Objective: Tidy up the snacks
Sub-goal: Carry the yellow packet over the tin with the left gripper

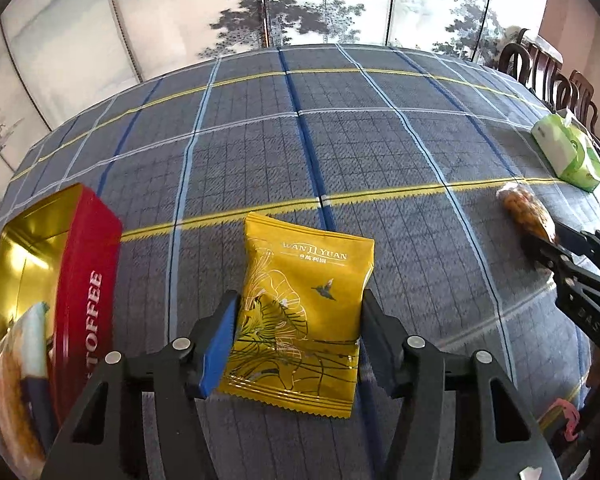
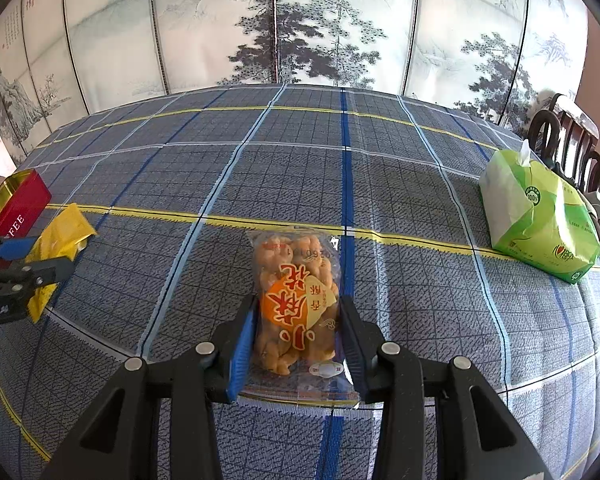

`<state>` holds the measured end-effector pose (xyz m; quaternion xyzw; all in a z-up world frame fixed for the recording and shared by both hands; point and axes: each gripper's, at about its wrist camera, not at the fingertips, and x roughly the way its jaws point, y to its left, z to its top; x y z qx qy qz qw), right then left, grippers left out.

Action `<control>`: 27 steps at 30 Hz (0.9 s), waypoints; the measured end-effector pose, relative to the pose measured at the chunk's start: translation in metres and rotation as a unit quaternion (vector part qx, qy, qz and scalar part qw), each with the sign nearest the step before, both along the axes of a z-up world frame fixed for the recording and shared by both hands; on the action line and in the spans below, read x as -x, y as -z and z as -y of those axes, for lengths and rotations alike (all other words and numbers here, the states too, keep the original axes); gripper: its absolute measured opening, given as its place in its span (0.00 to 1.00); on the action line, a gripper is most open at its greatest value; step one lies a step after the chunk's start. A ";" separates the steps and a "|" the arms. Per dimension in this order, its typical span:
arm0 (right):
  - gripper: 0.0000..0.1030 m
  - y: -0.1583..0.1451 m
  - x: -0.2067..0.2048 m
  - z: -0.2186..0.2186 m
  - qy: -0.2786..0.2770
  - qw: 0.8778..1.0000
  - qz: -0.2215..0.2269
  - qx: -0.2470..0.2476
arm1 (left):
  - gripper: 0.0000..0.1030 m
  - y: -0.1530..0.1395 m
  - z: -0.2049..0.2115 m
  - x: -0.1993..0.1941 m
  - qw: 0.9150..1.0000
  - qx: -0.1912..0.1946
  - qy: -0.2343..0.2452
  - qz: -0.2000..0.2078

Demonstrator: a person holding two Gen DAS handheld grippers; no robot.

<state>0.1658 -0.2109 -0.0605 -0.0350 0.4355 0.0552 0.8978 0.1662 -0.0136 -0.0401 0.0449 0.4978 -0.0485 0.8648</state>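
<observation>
A yellow snack packet (image 1: 304,312) lies on the plaid tablecloth between the fingers of my left gripper (image 1: 298,320); the pads touch both its sides. It also shows in the right wrist view (image 2: 58,240). A clear bag of orange fried twists (image 2: 296,304) lies between the fingers of my right gripper (image 2: 298,328), which press its sides; it shows in the left wrist view (image 1: 526,212) too. A red toffee tin (image 1: 84,280) with a gold inside stands open at the left and holds a few packets.
A green tissue pack (image 2: 536,216) lies at the table's right edge, also in the left wrist view (image 1: 568,152). Dark wooden chairs (image 2: 572,144) stand behind it. A painted folding screen (image 2: 300,32) backs the table. The tin (image 2: 18,204) sits near the left edge.
</observation>
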 end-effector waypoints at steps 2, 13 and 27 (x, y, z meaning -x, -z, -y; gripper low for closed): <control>0.40 0.000 0.000 0.000 0.000 1.000 0.000 0.000 | 0.53 -0.004 0.001 0.006 1.000 -0.002 0.000 0.004; 0.40 0.000 0.001 -0.002 0.000 1.000 0.000 0.002 | 0.53 -0.041 -0.004 0.044 0.999 -0.006 -0.016 0.034; 0.40 0.000 0.001 -0.002 0.000 1.000 0.000 0.001 | 0.53 -0.092 -0.056 0.079 0.996 0.003 -0.060 0.060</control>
